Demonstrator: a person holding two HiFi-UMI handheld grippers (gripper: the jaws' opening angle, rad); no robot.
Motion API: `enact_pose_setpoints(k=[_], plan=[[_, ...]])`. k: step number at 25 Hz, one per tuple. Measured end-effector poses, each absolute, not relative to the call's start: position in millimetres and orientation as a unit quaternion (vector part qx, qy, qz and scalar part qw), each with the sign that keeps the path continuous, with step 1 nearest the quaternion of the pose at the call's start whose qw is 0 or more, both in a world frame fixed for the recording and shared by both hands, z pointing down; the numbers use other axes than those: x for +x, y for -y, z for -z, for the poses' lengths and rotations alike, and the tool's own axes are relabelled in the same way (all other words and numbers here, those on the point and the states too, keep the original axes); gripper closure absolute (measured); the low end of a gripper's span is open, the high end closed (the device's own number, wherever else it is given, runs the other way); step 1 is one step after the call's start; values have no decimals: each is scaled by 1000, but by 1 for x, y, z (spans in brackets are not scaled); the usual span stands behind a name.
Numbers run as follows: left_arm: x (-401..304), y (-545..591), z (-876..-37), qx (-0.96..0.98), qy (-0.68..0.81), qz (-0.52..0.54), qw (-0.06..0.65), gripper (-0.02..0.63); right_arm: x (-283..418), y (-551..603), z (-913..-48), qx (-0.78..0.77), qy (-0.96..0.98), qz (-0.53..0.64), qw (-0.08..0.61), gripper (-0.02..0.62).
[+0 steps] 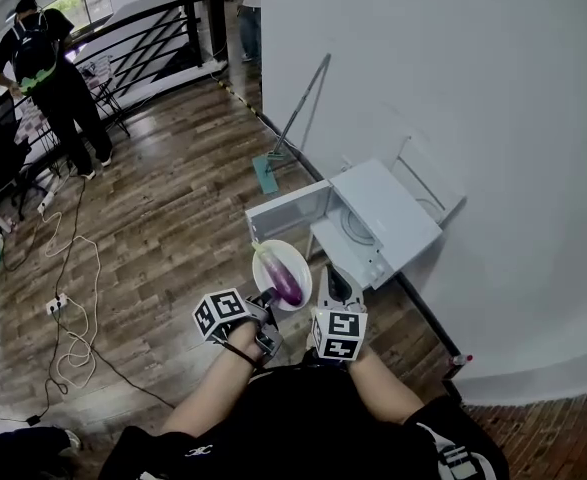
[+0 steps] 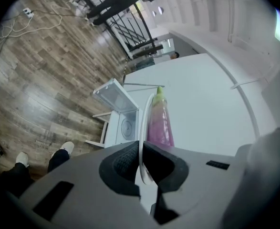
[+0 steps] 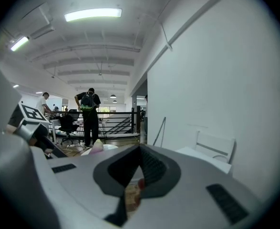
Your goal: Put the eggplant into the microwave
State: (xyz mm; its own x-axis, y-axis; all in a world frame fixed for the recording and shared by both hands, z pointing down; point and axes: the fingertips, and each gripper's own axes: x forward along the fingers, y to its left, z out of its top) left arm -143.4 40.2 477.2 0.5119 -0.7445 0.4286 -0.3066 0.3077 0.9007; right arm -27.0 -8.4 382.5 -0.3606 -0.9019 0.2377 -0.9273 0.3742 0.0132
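Far off on the left a person (image 1: 51, 73) in dark clothes stands by a railing, and cables (image 1: 68, 298) trail over the wooden floor (image 1: 173, 198). Nearer, the left gripper (image 1: 266, 296) has its jaws clamped on the near rim of a white plate (image 1: 300, 265); the purple eggplant (image 1: 285, 280) lies on it, green end pointing away. Just to the right, the right gripper (image 1: 331, 276) has its jaws together with nothing between them. Beyond both, the white microwave (image 1: 385, 213) sits against the wall (image 1: 453, 88), door swung open.
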Motion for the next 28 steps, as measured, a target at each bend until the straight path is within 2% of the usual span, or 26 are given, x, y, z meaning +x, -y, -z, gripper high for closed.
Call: enact_pose_setpoints(k=[14,28], plan=[[-80,93,-481,564,461,174,662,591,27,140,-385,530,838,-80,99,589],[-54,135,-509,531,477,184,676,591,59,191,-407,516,844,-89,117,589]])
